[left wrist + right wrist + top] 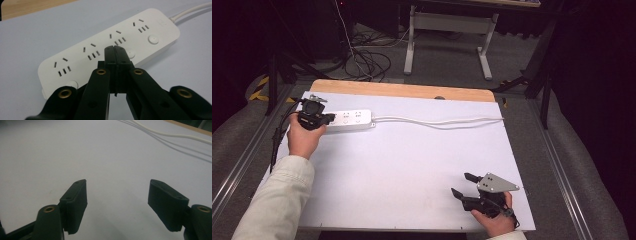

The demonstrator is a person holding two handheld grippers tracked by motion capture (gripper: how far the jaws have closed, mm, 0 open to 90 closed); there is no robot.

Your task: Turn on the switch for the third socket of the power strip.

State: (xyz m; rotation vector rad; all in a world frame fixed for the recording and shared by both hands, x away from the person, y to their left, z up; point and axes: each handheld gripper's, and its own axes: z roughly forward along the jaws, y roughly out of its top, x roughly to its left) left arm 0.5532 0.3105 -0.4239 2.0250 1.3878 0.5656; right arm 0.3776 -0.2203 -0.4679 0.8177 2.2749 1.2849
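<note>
A white power strip point(349, 119) lies at the far left of the white table top, its white cable point(437, 121) running off to the right. In the left gripper view the power strip point(100, 47) shows several sockets, each with a round button. My left gripper point(115, 48) is shut with nothing between its jaws; its tip sits over the strip's front edge beside a round button point(131, 53), and I cannot tell if it touches. In the high view the left gripper point(328, 119) is at the strip's left end. My right gripper point(463, 184) rests open near the table's front right corner.
The white sheet point(412, 165) covers the table, with a wooden strip point(402, 90) bare along the far edge. Beyond the table stand a desk frame point(447, 35) and loose cables on the floor point(367, 60). The white cable point(175, 135) crosses far ahead of the right gripper point(117, 192).
</note>
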